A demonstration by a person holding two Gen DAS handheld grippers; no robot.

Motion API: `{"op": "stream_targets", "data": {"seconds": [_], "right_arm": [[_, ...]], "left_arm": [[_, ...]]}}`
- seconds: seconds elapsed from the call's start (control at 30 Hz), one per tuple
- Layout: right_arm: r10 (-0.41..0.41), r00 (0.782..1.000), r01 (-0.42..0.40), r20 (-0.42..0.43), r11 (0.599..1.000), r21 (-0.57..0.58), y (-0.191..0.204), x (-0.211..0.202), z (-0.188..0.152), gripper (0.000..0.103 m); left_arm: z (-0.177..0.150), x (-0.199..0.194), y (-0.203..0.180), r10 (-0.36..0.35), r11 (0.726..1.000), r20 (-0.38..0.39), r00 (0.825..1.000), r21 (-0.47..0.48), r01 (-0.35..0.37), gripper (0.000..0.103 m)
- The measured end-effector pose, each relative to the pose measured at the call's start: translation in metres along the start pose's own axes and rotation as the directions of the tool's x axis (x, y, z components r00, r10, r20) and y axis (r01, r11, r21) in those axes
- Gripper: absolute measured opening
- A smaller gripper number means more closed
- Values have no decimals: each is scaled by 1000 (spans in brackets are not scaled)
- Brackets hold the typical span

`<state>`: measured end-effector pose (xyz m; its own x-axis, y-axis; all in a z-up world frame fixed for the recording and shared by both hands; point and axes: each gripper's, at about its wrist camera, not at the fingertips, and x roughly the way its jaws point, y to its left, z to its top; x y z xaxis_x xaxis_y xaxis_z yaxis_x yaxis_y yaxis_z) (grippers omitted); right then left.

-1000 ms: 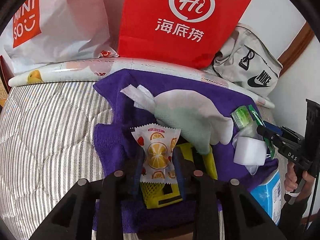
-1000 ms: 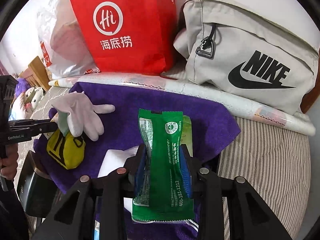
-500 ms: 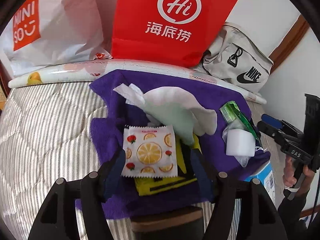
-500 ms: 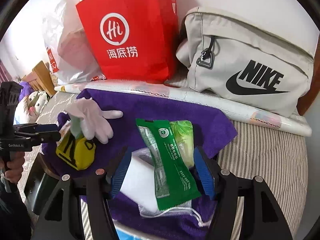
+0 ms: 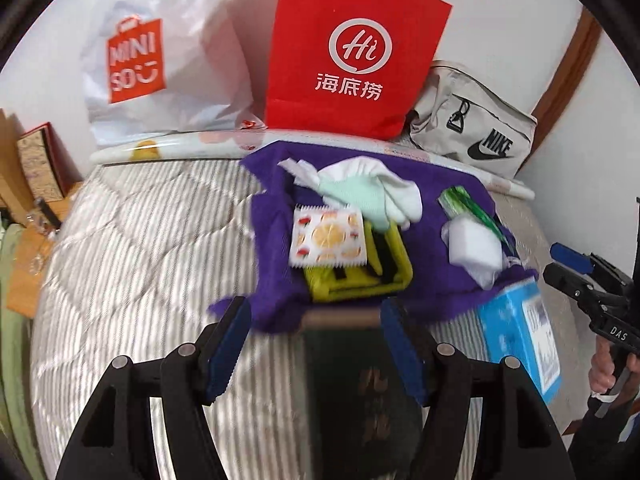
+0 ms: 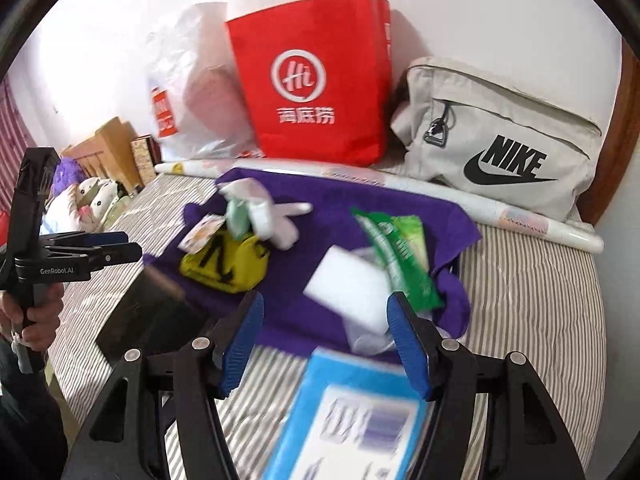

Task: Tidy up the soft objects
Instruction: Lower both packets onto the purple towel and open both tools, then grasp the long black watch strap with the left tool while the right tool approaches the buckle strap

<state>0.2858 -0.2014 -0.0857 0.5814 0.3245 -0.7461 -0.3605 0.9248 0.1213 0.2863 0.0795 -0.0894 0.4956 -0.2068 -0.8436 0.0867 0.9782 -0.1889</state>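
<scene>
left gripper (image 5: 314, 344) jaws apart, empty | right gripper (image 6: 326, 344) jaws apart, empty | orange-print packet (image 5: 328, 236) flat on yellow pouch (image 5: 360, 272), on purple cloth (image 5: 276, 264), beyond left jaws | green packet (image 6: 400, 252) long axis near-far, beyond right jaws | each hand nearer own packet

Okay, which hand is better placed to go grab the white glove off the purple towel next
Left, probably. The white glove lies on the purple towel almost straight ahead of the open left gripper. From the right gripper, also open and empty, the glove sits off to its left, past the white sponge.
</scene>
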Motion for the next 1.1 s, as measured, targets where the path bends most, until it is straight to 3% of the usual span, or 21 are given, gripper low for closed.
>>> {"op": "stream_targets", "data": {"seconds": [0.17, 0.43, 0.87, 0.97, 1.1], "right_arm": [[29, 1000, -29, 5, 1000, 0, 23, -21, -22, 55], [29, 999, -29, 37, 1000, -9, 52, -54, -52, 53], [47, 998, -48, 45, 999, 15, 77, -72, -107, 47], [47, 998, -47, 43, 999, 0, 84, -74, -119, 47], [27, 998, -25, 48, 999, -30, 91, -78, -132, 47]], "left_arm": [[-37, -31, 3, 39, 999, 25, 999, 11, -40, 65], [-94, -56, 8, 17, 1000, 18, 1000, -20, -17, 65], [-187, -36, -6, 11, 1000, -59, 998, 5, -11, 65], [-198, -35, -12, -11, 1000, -60, 998, 22, 12, 64], [-201, -29, -24, 21, 998, -41, 999, 63, -18, 64]]}}
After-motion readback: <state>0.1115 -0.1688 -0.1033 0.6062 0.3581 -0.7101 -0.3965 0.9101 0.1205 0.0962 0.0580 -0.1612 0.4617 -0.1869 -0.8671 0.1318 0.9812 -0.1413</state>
